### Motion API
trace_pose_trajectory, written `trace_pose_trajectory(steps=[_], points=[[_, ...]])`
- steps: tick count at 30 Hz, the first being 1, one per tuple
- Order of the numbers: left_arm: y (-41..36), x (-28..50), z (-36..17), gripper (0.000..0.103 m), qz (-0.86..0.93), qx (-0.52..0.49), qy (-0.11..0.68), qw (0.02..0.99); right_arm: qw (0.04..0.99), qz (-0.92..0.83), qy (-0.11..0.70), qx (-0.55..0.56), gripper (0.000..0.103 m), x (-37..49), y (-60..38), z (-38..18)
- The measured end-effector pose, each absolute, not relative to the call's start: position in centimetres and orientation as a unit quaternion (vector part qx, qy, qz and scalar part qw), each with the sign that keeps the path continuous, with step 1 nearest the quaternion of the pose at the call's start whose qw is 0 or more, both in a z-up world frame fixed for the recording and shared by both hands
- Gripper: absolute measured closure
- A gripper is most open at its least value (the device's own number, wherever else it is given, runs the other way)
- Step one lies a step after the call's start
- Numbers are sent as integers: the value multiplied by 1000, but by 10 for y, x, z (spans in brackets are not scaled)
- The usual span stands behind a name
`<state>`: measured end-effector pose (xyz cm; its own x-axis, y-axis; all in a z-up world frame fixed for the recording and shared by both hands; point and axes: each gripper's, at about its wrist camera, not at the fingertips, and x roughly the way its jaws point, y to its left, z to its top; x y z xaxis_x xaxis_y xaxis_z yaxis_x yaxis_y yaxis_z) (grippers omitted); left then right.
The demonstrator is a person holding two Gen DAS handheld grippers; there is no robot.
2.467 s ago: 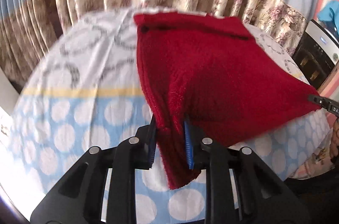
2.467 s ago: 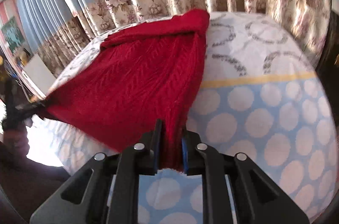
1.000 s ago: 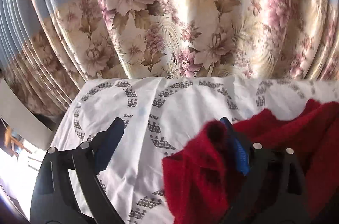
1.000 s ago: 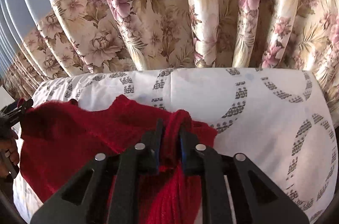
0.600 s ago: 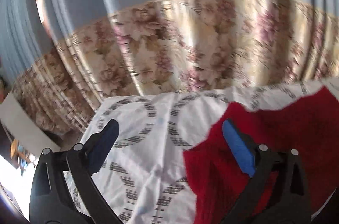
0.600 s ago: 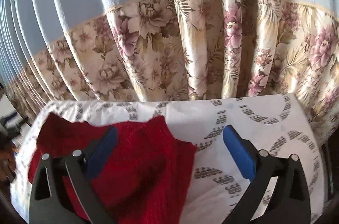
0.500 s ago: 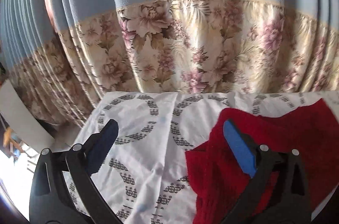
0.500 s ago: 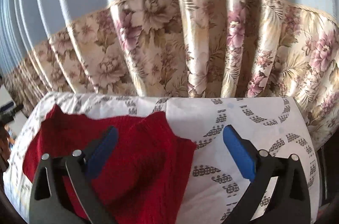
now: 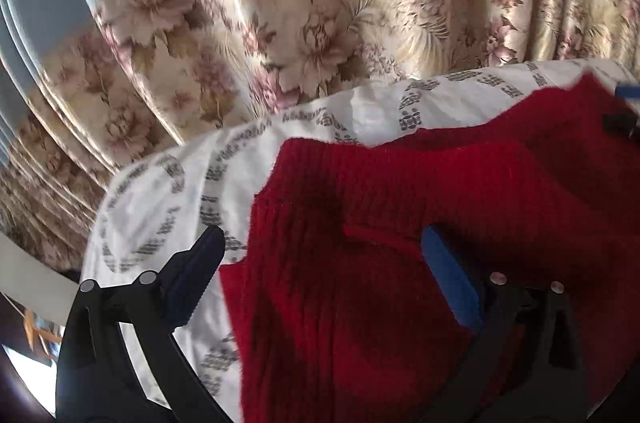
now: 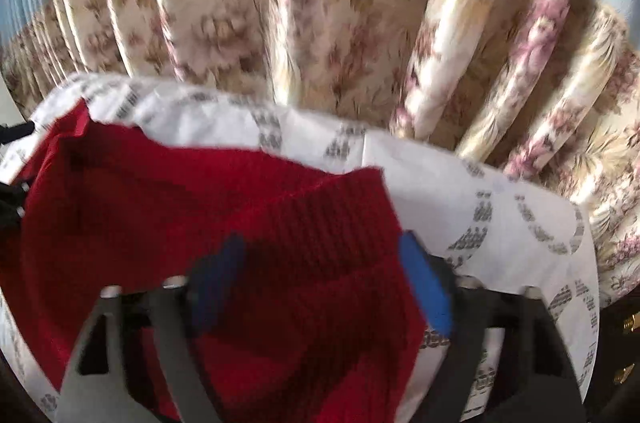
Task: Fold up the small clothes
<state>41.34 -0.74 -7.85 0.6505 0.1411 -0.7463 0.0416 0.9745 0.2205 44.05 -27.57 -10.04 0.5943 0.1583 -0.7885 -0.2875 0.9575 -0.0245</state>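
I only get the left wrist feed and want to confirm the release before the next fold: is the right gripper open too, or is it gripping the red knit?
Observer: The right gripper is open, jaws spread above the red knit, gripping nothing.
Operator: Where is that corner's edge?
Observer: Its ribbed hem lies folded over, short of the sheet's far edge.
Operator: Anything beyond it?
Observer: Only bare sheet, then the floral curtain.

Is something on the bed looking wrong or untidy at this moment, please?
Slightly. The red knitted garment lies on the patterned sheet with a wavy, uneven far edge and a raised fold near the middle, so the fold is not flat. Both the left gripper and right gripper are open.
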Motion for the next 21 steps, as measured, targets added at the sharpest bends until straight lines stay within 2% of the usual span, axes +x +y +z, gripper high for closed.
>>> trace_pose_trajectory(steps=[1,2,3,7,14,16,18,21], points=[[-5,417,-80,23,23,103,422,901,881,133,448,-68,69,444,-277,-108],[-4,419,-82,56,20,96,425,900,882,132,448,-62,72,444,-279,-109],[-4,420,-84,98,24,96,427,899,885,132,443,-56,91,442,-281,-108],[14,416,-75,99,47,63,402,912,905,129,404,-36,93,433,-291,-88],[25,409,-51,99,80,76,357,928,933,102,346,-22,95,431,-305,-51],[37,412,-42,100,93,64,347,931,939,83,333,-13,96,433,-313,-43],[47,413,-33,100,106,57,337,934,943,67,327,-9,103,436,-318,-41],[57,418,-24,99,117,57,328,936,944,39,327,-1,103,447,-331,-40]])
